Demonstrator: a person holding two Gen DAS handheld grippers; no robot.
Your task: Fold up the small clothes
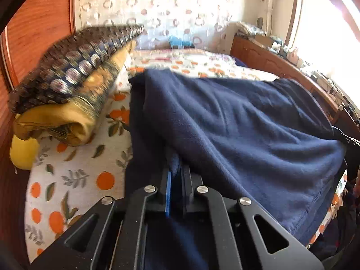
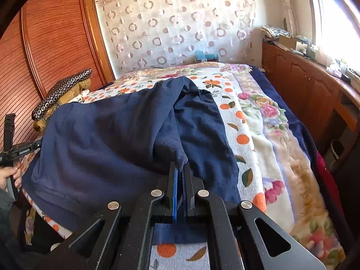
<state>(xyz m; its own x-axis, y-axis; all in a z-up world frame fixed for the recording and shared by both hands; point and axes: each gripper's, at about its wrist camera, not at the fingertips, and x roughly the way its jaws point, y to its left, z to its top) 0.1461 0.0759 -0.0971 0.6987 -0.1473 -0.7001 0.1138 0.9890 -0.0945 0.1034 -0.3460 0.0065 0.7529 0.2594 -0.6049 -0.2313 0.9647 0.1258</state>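
- A dark blue fleece garment (image 1: 236, 121) lies across the near part of a bed, on an orange-print sheet (image 1: 74, 180) — this is the piece to be folded.
- The left gripper (image 1: 176, 171) has its fingers drawn narrow, pinching a nub of the blue fleece at the garment's near left corner; the cloth bunches between the blue pads.
- The right gripper (image 2: 181, 168) is likewise closed tight on a tuft of the fleece, at the garment's right side, where one layer already lies turned over another.
- With a pinch at each side, the near edge is held at two points, so the cloth can be carried as one flap rather than dragged in a heap — that seems the reason for the paired grip.
- In the right view a hand (image 2: 13, 175) shows at the far left edge, wrapped round the handle of the other tool.
- A rolled pile of patterned bedding (image 1: 74, 83) sits at the left by the wooden wardrobe (image 2: 51, 36), well apart from the garment, so the folding space is free.
- A floral blanket (image 2: 288, 148) covers the bed to the right of the sheet; the fleece does not reach it.
- My judgement: the fold is at its start, both corners taken and the flap not yet laid over.
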